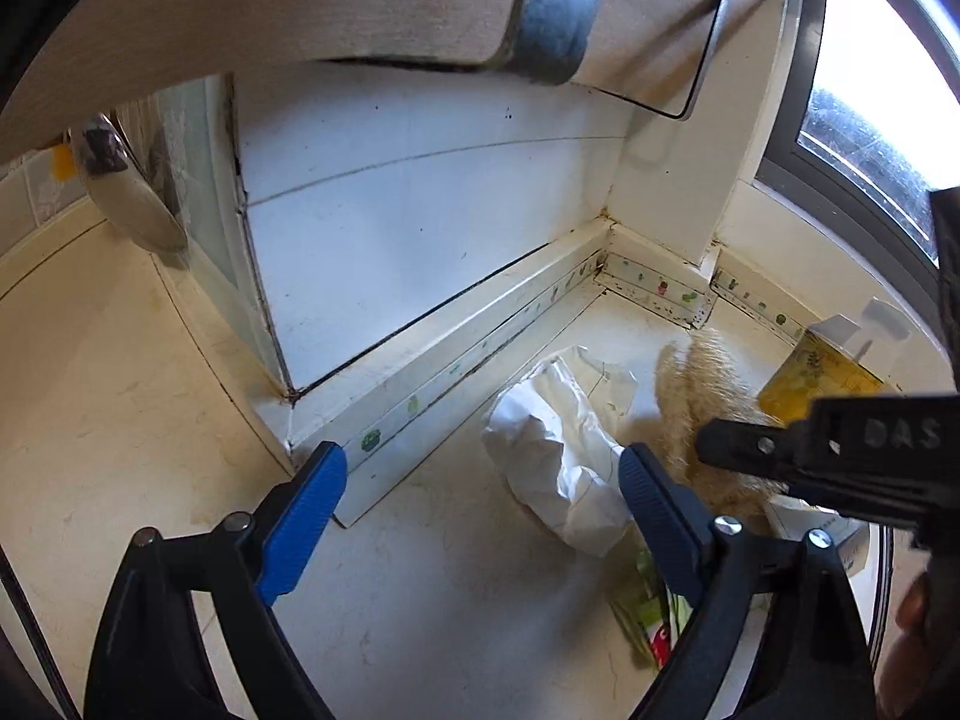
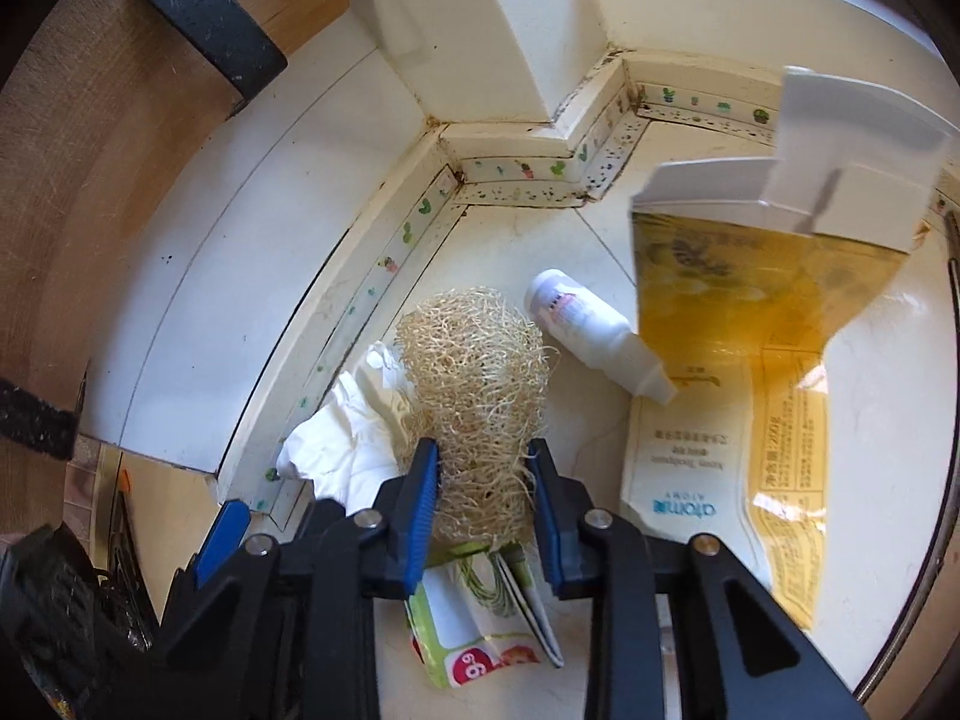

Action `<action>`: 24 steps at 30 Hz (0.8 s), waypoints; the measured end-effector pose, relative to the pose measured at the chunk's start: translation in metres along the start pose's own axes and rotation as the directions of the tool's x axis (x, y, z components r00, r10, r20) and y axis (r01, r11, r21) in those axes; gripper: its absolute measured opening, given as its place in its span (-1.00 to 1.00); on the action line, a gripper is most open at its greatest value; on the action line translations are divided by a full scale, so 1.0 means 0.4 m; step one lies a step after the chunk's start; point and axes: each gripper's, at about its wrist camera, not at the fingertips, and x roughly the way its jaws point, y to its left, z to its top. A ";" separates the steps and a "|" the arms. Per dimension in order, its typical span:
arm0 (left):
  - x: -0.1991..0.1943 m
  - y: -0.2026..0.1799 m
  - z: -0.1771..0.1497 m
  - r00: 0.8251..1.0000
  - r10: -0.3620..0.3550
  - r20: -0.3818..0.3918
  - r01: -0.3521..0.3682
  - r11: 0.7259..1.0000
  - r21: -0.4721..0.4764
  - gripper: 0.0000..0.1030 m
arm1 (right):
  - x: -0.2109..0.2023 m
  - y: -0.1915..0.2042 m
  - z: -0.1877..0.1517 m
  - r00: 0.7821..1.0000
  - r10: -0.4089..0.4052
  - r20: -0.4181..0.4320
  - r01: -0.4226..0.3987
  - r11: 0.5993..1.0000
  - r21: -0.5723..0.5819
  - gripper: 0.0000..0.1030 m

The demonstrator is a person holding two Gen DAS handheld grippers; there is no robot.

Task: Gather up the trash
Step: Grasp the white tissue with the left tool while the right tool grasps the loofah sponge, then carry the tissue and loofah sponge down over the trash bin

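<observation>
My right gripper (image 2: 483, 468) is clamped on the loofah sponge (image 2: 474, 372), its blue pads pressing into the fibrous sides near the lower end. The loofah stands among a small heap of trash in the corner of the pale countertop (image 1: 120, 396), just beside the white backsplash strip with little cactus stickers (image 2: 414, 228).

My left gripper (image 1: 483, 480) hangs with its jaws wide apart and nothing between the pads; the crumpled white paper (image 1: 558, 450) lies just ahead of it, touching the loofah's left side.

As for containers: an opened yellow toothpaste carton (image 2: 750, 312) stands tilted at the right, its top flaps raised, and I cannot tell whether anything is inside. A small white bottle (image 2: 594, 330) lies on its side between the loofah and the carton, its capped tip against the carton's lower panel; its contents are not visible. A flattened green and white wrapper (image 2: 480, 618) lies under my right gripper, partly hidden by it.
</observation>
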 end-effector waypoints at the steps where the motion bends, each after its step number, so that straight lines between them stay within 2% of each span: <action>1: 0.009 -0.004 0.003 1.000 -0.004 -0.012 0.004 1.000 -0.003 0.61 | -0.013 -0.005 -0.003 1.000 0.001 0.012 -0.001 1.000 -0.001 -0.44; 3: 0.024 -0.013 0.005 0.999 -0.001 -0.033 0.001 1.000 0.000 0.40 | -0.043 -0.011 -0.015 0.999 0.006 0.032 -0.006 1.000 -0.001 -0.45; 13: 0.060 -0.071 0.005 0.995 0.004 -0.096 -0.003 1.000 0.013 0.36 | -0.169 -0.036 -0.059 0.994 0.049 0.098 -0.049 0.999 -0.006 -0.45; 14: 0.061 -0.077 0.005 0.995 0.002 -0.100 -0.001 1.000 0.016 0.22 | -0.175 -0.039 -0.064 0.994 0.051 0.100 -0.051 0.999 -0.007 -0.45; 15: 0.059 -0.081 0.005 0.995 -0.009 -0.101 0.011 1.000 0.019 -0.06 | -0.180 -0.041 -0.068 0.994 0.050 0.102 -0.050 0.999 -0.009 -0.45; 17: 0.052 -0.102 0.005 0.995 -0.021 -0.097 0.026 0.998 0.051 -0.40 | -0.192 -0.042 -0.077 0.993 0.040 0.113 -0.039 0.999 -0.016 -0.45; 19: 0.046 -0.127 0.003 0.996 0.014 -0.085 -0.006 0.995 0.100 -0.42 | -0.204 -0.048 -0.080 0.992 0.033 0.123 -0.031 0.999 -0.016 -0.45; 24: 0.007 -0.137 -0.004 0.997 -0.004 -0.074 0.012 0.993 0.115 -0.48 | -0.244 -0.066 -0.092 0.986 0.026 0.163 -0.024 1.000 -0.010 -0.45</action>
